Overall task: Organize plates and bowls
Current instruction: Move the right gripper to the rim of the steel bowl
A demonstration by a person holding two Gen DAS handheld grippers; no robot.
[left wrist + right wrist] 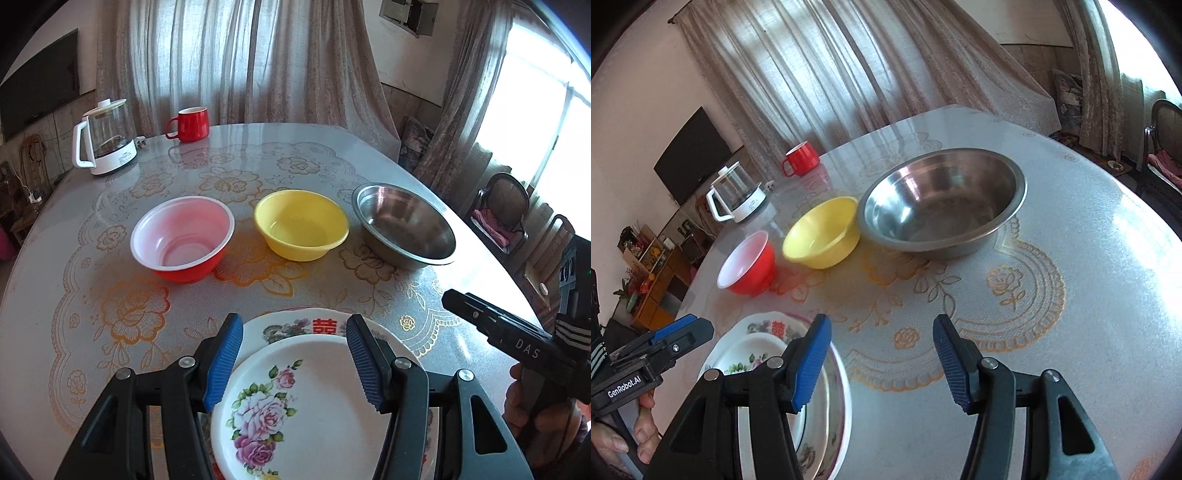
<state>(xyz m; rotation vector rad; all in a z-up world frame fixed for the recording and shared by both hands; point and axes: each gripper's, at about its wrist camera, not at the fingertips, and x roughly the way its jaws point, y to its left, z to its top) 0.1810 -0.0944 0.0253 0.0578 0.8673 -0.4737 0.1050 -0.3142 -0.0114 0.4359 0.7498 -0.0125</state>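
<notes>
Three bowls stand in a row across the table: a red bowl (183,236) (750,264) with a white inside, a yellow bowl (301,225) (823,232) and a wide steel bowl (404,225) (942,199). Near the front edge, a small rose-patterned plate (303,398) (753,354) lies on a larger plate (280,326) (838,398) with a red character. My left gripper (293,328) (687,325) hovers open above these plates, holding nothing. Just right of the plates, my right gripper (882,325) (454,299) is open and empty over bare tablecloth.
A glass kettle (107,140) and a red mug (190,123) stand at the table's far left. The round table (1089,295) has a floral plastic cover. Chairs (498,206) stand off to the right by the window, and curtains hang behind.
</notes>
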